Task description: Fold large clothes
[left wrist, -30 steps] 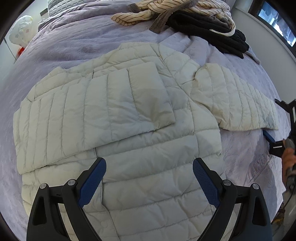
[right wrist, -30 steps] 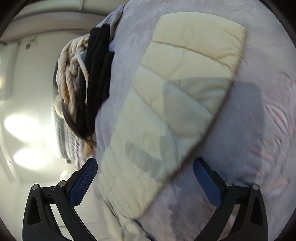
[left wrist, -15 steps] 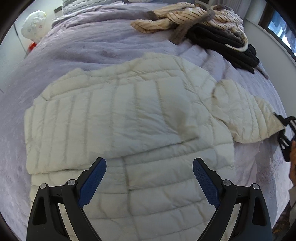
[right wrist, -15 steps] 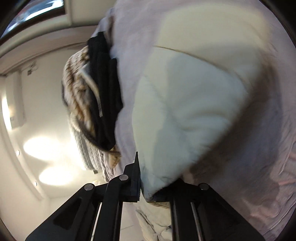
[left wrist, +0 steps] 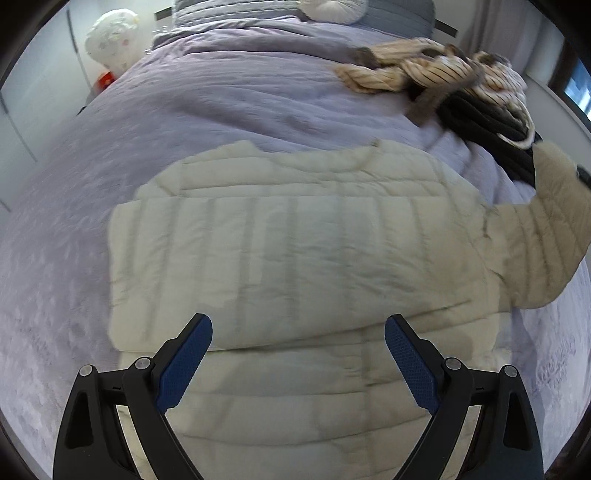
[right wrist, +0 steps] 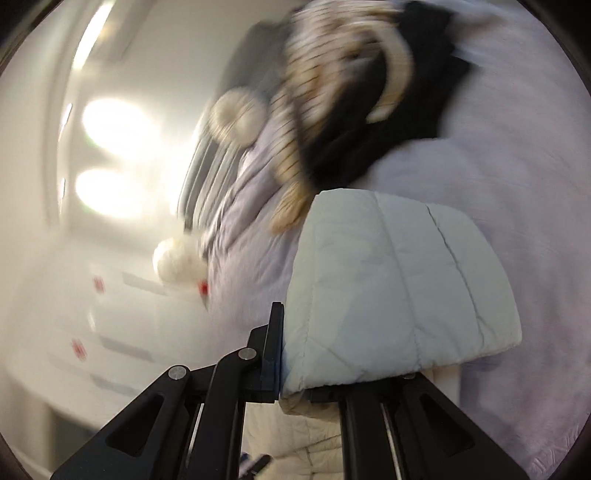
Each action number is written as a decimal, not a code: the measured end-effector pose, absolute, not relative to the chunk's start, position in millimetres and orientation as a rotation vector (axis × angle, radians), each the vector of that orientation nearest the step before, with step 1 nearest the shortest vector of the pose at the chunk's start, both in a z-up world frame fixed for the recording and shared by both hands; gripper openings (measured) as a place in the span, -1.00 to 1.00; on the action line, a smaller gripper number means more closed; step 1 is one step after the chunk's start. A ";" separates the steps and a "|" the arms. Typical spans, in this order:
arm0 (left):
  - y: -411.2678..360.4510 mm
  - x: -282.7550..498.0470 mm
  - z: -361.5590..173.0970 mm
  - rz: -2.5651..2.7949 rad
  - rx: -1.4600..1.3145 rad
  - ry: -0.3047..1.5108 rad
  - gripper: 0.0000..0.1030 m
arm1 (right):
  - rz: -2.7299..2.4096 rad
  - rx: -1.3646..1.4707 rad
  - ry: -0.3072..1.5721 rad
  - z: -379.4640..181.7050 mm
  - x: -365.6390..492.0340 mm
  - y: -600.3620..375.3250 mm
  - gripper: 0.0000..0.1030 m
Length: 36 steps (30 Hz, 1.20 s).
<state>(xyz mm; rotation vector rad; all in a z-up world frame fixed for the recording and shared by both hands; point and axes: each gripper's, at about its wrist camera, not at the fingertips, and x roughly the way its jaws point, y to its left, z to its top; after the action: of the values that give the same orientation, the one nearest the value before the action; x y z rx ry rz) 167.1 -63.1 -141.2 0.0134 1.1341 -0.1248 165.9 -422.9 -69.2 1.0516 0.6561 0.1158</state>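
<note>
Lilac quilted bedspread [left wrist: 229, 96], striped beige garment [left wrist: 417, 70] heaped on black clothing [left wrist: 491, 129], white plush toy [left wrist: 110, 40] beside bed, grey pillow [left wrist: 207, 11]

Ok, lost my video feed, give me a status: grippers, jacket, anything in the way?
Right gripper shut on sleeve, raised. Left gripper open above puffer jacket, empty. Clothes pile at far corner of bed, clear of the fold.

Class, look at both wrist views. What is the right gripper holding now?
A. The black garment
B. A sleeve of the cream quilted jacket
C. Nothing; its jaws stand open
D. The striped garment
B: in the right wrist view the right gripper has its jaws shut on the sleeve of the jacket, while the striped garment and black garment lie untouched further up the bed.
</note>
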 end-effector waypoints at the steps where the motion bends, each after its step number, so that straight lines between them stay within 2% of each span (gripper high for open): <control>1: -53.0 167.8 -140.9 -0.109 0.007 1.131 0.85 | 0.143 0.967 0.683 -59.9 177.5 -399.9 -0.81; 7: -6.0 167.4 -143.8 -0.041 -0.041 1.131 0.85 | 0.239 0.627 0.860 -57.1 224.6 -278.2 -0.81; 12: 25.3 164.5 -149.2 -0.009 -0.067 1.136 0.85 | 0.257 0.525 1.016 -97.5 240.5 -210.3 -0.81; 22: 54.2 165.0 -161.1 0.004 -0.123 1.149 0.85 | 0.170 0.422 1.187 -144.9 241.4 -180.4 -0.80; 24: 53.3 165.9 -160.9 -0.004 -0.126 1.150 0.85 | 0.157 0.407 1.193 -142.2 243.0 -180.2 -0.57; 26: 52.0 168.1 -161.7 -0.015 -0.129 1.152 0.85 | 0.161 0.410 1.191 -135.8 241.3 -179.0 0.28; 27: 52.2 168.5 -161.5 -0.021 -0.132 1.153 0.85 | 0.167 0.416 1.182 -130.5 239.4 -177.4 0.38; 30: 54.5 171.6 -162.1 -0.029 -0.148 1.157 0.85 | 0.145 0.445 1.167 -114.5 227.7 -182.5 0.39; 36: 65.2 177.6 -160.7 -0.036 -0.164 1.151 0.85 | 0.044 0.706 1.100 -111.7 216.4 -229.8 0.38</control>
<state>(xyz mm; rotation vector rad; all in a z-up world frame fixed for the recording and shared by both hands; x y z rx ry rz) 177.6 65.2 -160.7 -0.1641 1.1513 -0.0355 216.4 -229.8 -111.7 0.7060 1.1000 0.0441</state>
